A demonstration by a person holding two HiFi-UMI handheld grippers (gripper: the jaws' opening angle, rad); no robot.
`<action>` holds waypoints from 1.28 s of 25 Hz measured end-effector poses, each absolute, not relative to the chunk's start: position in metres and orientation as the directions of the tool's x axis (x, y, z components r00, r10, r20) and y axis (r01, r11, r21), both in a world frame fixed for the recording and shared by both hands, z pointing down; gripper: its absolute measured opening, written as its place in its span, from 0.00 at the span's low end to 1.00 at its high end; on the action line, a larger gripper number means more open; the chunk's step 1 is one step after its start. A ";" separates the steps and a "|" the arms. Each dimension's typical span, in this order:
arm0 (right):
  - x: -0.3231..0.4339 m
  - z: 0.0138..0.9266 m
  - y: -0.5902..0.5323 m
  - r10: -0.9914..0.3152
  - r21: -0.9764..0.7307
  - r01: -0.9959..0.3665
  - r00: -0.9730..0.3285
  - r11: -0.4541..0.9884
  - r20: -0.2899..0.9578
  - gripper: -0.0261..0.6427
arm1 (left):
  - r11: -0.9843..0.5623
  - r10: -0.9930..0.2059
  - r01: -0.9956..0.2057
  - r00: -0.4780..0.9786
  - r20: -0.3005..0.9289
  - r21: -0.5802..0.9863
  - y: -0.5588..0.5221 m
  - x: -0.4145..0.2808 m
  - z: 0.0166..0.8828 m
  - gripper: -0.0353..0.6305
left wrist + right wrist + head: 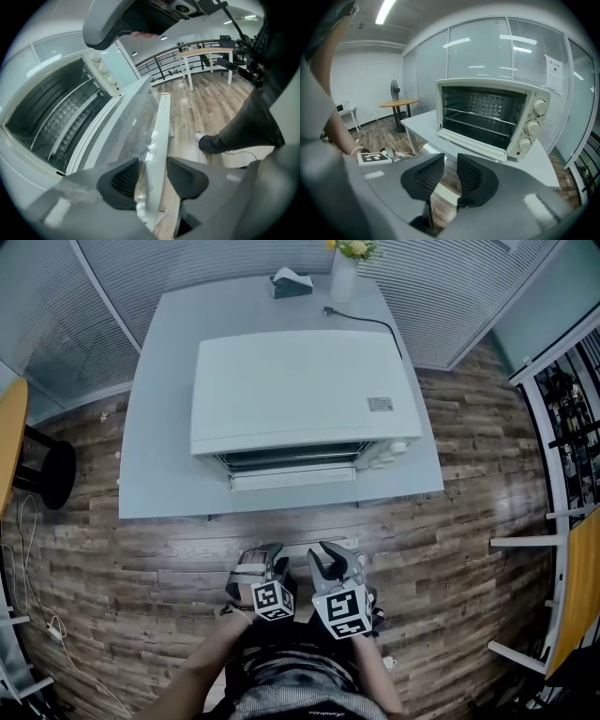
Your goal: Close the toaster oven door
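A white toaster oven [300, 390] stands on a grey table [159, 427], its glass door [292, 479] folded down flat in front. In the head view my left gripper [261, 561] and right gripper [336, 561] are side by side near my body, short of the table's front edge. In the left gripper view the oven cavity [51, 117] gapes and the door's white handle bar [159, 136] runs between the spread fingers of the left gripper [152, 176]; the pads do not press it. The right gripper [451, 173] faces the oven [487, 117], fingers slightly apart, with nothing between them.
A tissue box [291, 282], a vase of flowers [345, 273] and a black power cord [366, 322] lie at the table's back. A black stool [47, 470] stands at the left and white furniture legs [525, 540] at the right. My own leg [239, 131] stands on the wooden floor.
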State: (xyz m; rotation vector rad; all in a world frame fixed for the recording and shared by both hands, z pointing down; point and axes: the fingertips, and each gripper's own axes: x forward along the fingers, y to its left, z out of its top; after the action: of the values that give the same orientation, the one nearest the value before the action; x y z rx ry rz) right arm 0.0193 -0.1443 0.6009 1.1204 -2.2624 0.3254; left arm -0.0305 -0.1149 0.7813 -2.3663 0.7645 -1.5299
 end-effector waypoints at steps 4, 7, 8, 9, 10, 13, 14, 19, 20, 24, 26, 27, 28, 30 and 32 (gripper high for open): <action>0.024 0.603 -0.144 -0.637 0.045 -0.785 -0.465 0.617 0.615 0.17 | -0.846 -0.525 -0.302 0.329 0.785 -0.440 -0.115 -0.030 0.780 0.33; 0.025 0.605 -0.141 -0.628 0.046 -0.783 -0.461 0.620 0.627 0.17 | -0.858 -0.506 -0.280 0.325 0.799 -0.430 -0.114 -0.030 0.778 0.32; 0.025 0.605 -0.141 -0.627 0.046 -0.783 -0.461 0.621 0.628 0.17 | -0.862 -0.501 -0.273 0.327 0.801 -0.427 -0.113 -0.030 0.777 0.31; 0.025 0.605 -0.141 -0.628 0.046 -0.783 -0.461 0.620 0.628 0.17 | -0.866 -0.495 -0.267 0.332 0.803 -0.423 -0.112 -0.030 0.775 0.30; 0.025 0.605 -0.141 -0.628 0.046 -0.783 -0.460 0.620 0.628 0.17 | -0.869 -0.490 -0.264 0.339 0.803 -0.418 -0.111 -0.030 0.774 0.30; 0.028 0.606 -0.140 -0.627 0.043 -0.787 -0.457 0.616 0.631 0.17 | -0.877 -0.476 -0.261 0.359 0.803 -0.403 -0.108 -0.029 0.766 0.29; 0.028 0.606 -0.140 -0.627 0.041 -0.788 -0.456 0.615 0.631 0.17 | -0.879 -0.472 -0.260 0.365 0.802 -0.398 -0.108 -0.029 0.763 0.29; 0.030 0.605 -0.138 -0.624 0.035 -0.789 -0.456 0.613 0.635 0.17 | -0.884 -0.464 -0.268 0.395 0.793 -0.384 -0.102 -0.029 0.746 0.25; 0.030 0.606 -0.137 -0.622 0.036 -0.790 -0.454 0.613 0.637 0.17 | -0.884 -0.463 -0.271 0.400 0.791 -0.381 -0.101 -0.029 0.742 0.25; 0.032 0.606 -0.135 -0.620 0.039 -0.789 -0.449 0.613 0.643 0.17 | -0.886 -0.459 -0.273 0.422 0.782 -0.374 -0.098 -0.029 0.728 0.23; 0.032 0.606 -0.135 -0.619 0.039 -0.789 -0.449 0.613 0.645 0.17 | -0.887 -0.460 -0.269 0.432 0.775 -0.376 -0.098 -0.029 0.720 0.22; 0.032 0.605 -0.135 -0.619 0.039 -0.789 -0.449 0.614 0.644 0.17 | -0.887 -0.461 -0.269 0.437 0.772 -0.377 -0.099 -0.029 0.716 0.21; 0.033 0.604 -0.134 -0.619 0.040 -0.788 -0.450 0.614 0.644 0.17 | -0.887 -0.460 -0.270 0.442 0.770 -0.375 -0.099 -0.029 0.713 0.21; 0.033 0.601 -0.133 -0.619 0.042 -0.786 -0.451 0.616 0.643 0.17 | -0.888 -0.458 -0.276 0.451 0.766 -0.369 -0.098 -0.029 0.706 0.20; 0.033 0.598 -0.132 -0.620 0.045 -0.784 -0.452 0.619 0.641 0.17 | -0.888 -0.458 -0.279 0.461 0.761 -0.365 -0.097 -0.030 0.699 0.20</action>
State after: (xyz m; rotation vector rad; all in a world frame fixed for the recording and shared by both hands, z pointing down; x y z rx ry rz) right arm 0.0327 -0.1318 0.5983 1.0977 -2.2176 0.3417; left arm -0.0296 -0.0973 0.6986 -2.5187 0.6431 -1.3995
